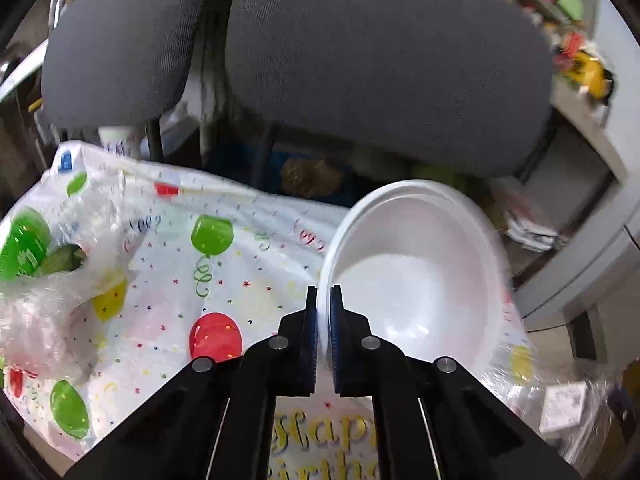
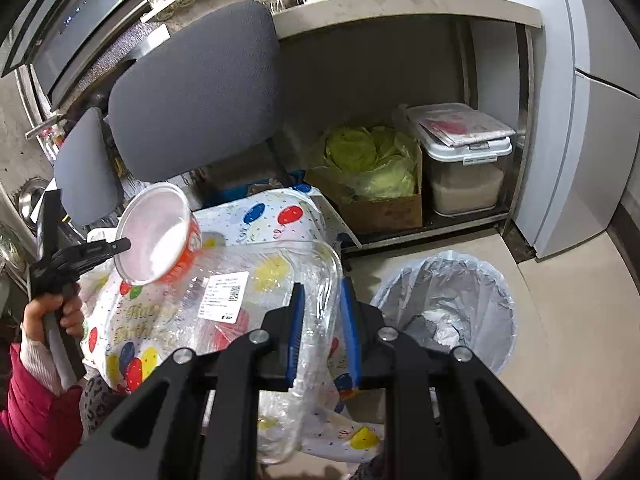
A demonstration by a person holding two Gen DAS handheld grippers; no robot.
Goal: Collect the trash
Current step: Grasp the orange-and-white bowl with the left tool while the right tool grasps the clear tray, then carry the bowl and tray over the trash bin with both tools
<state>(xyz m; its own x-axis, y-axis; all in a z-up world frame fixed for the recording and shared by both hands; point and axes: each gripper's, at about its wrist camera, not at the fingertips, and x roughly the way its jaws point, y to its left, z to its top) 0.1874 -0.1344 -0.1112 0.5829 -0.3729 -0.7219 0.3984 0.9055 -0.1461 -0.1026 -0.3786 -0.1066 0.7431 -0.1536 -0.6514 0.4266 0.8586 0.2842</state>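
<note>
A white disposable bowl [image 1: 420, 272] with an orange outside [image 2: 156, 240] hangs tilted above the balloon-print birthday tablecloth [image 1: 168, 264]. My left gripper [image 1: 324, 292] is shut on its near rim; the right wrist view shows that gripper [image 2: 120, 245] pinching the bowl's left edge. My right gripper [image 2: 323, 288] is shut on the rim of a clear plastic tray [image 2: 256, 292] with a white label, held above the table's right end. A round bin [image 2: 444, 312] lined with a grey bag stands on the floor, below and right of the tray.
Crumpled clear plastic wrap [image 1: 48, 312] lies on the cloth at the left. Two grey chair backs [image 1: 380, 64] stand behind the table. Under the counter are a cardboard box of cabbage [image 2: 372, 168] and a lidded storage tub [image 2: 464, 160]. A person's hand [image 2: 40, 312] holds the left gripper.
</note>
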